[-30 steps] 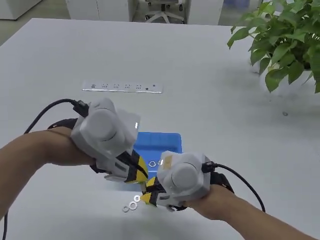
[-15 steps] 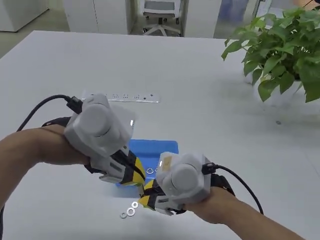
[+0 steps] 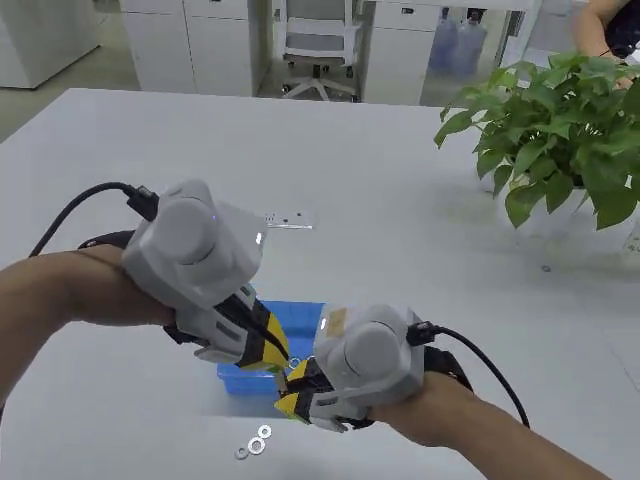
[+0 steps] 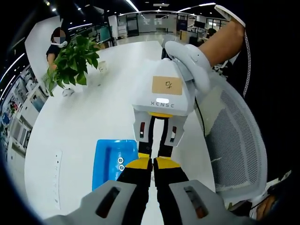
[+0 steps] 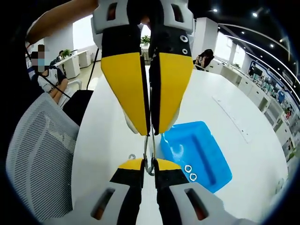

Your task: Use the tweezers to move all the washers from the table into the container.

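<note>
The right gripper [image 5: 149,164] was clamped on the tweezers [image 5: 149,151], the left gripper [image 5: 150,132] pinching them from twelve o'clock. Loose washers [image 3: 255,443] lay on the table [image 3: 400,200] (two more sat in the blue container [image 5: 211,145], four o'clock).

Surface [image 3: 400,200]: white, smooth, matt. Container [image 3: 300,318]: blue plastic, glossy. Washers [image 3: 255,443]: bright bare metal. Tweezers [image 5: 149,150]: thin polished metal. Left hand-held gripper [image 3: 275,352] and right hand-held gripper [image 3: 290,392]: pale grey matt plastic shells, with smooth yellow-and-black jaw pads. Chair back [image 5: 42,154]: grey woven mesh.
</note>
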Action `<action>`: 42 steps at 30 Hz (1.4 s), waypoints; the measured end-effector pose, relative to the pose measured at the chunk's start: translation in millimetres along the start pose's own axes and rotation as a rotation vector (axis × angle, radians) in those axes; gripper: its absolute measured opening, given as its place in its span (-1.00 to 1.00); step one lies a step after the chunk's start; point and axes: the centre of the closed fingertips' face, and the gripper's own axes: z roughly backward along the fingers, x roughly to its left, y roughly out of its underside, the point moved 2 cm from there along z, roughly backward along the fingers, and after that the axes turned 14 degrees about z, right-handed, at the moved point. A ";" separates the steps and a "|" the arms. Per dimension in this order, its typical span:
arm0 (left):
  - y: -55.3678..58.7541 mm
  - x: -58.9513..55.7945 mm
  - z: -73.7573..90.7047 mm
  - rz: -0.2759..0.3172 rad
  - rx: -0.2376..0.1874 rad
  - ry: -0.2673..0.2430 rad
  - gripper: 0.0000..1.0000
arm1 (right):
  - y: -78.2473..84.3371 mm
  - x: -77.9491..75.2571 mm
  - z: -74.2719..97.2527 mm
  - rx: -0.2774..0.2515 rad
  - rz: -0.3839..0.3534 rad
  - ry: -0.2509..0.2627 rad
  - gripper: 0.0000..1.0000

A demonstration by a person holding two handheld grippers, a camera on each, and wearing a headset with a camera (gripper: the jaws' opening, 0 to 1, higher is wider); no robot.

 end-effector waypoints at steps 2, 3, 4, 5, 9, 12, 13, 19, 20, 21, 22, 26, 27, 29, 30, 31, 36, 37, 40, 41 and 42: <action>-3.4 1.6 2.6 -0.005 -0.004 -0.004 -0.88 | -1.2 -4.3 2.4 -0.002 0.002 0.005 -0.79; -4.6 2.4 3.4 -0.006 -0.005 -0.006 -0.88 | -1.8 -5.8 3.2 -0.003 0.002 0.007 -0.79; -6.2 3.6 4.8 -0.008 -0.007 -0.008 -0.88 | -2.6 -8.2 4.1 -0.003 0.003 0.010 -0.79; -7.1 4.9 5.6 -0.010 -0.007 -0.011 -0.88 | -3.2 -9.6 4.7 -0.004 0.004 0.012 -0.79; -11.1 9.9 9.8 -0.017 -0.011 -0.018 -0.88 | -6.5 -16.7 6.7 -0.009 0.010 0.022 -0.79; -12.5 13.6 12.0 -0.020 -0.013 -0.024 -0.88 | -7.6 -22.0 7.2 -0.013 0.011 0.026 -0.79; -12.7 15.3 12.5 -0.021 -0.015 -0.026 -0.88 | -7.8 -24.4 7.0 -0.013 0.013 0.028 -0.79; -14.9 24.1 14.4 -0.024 -0.024 -0.041 -0.88 | -8.1 -35.0 5.7 -0.018 0.016 0.033 -0.80; -15.1 25.5 14.7 -0.025 -0.025 -0.044 -0.88 | -8.2 -36.3 5.7 -0.019 0.016 0.033 -0.80; -15.4 27.6 15.1 -0.027 -0.025 -0.049 -0.88 | -8.2 -38.6 5.4 -0.020 0.017 0.035 -0.80; -15.8 29.0 15.3 -0.028 -0.027 -0.051 -0.88 | -8.0 -40.4 5.2 -0.021 0.016 0.036 -0.80; -16.7 37.4 15.1 -0.026 -0.033 -0.058 -0.88 | -6.7 -48.4 3.4 -0.022 0.023 0.040 -0.79; -16.8 38.9 15.0 -0.025 -0.033 -0.059 -0.88 | -6.2 -49.7 2.9 -0.024 0.024 0.040 -0.79; -16.7 42.5 14.3 -0.025 -0.036 -0.061 -0.88 | -5.0 -53.2 1.6 -0.025 0.027 0.043 -0.79; -16.4 44.9 13.8 -0.023 -0.038 -0.063 -0.88 | -4.0 -55.2 0.7 -0.028 0.025 0.044 -0.79; -16.2 46.6 13.4 -0.024 -0.039 -0.066 -0.88 | -3.4 -56.6 -0.1 -0.030 0.024 0.044 -0.79; -14.8 54.4 10.5 -0.024 -0.041 -0.070 -0.88 | 0.3 -63.0 -4.2 -0.036 0.024 0.039 -0.79; -14.1 56.5 9.7 -0.020 -0.041 -0.070 -0.88 | 1.0 -64.0 -5.0 -0.035 0.023 0.038 -0.79; -12.4 61.2 7.6 -0.016 -0.039 -0.068 -0.88 | 3.8 -67.8 -9.3 -0.034 0.022 0.032 -0.79; -11.8 62.4 6.8 -0.016 -0.037 -0.068 -0.88 | 4.6 -68.4 -10.6 -0.033 0.022 0.030 -0.79; -11.1 63.6 5.9 -0.015 -0.036 -0.068 -0.88 | 5.4 -69.2 -12.0 -0.032 0.023 0.029 -0.79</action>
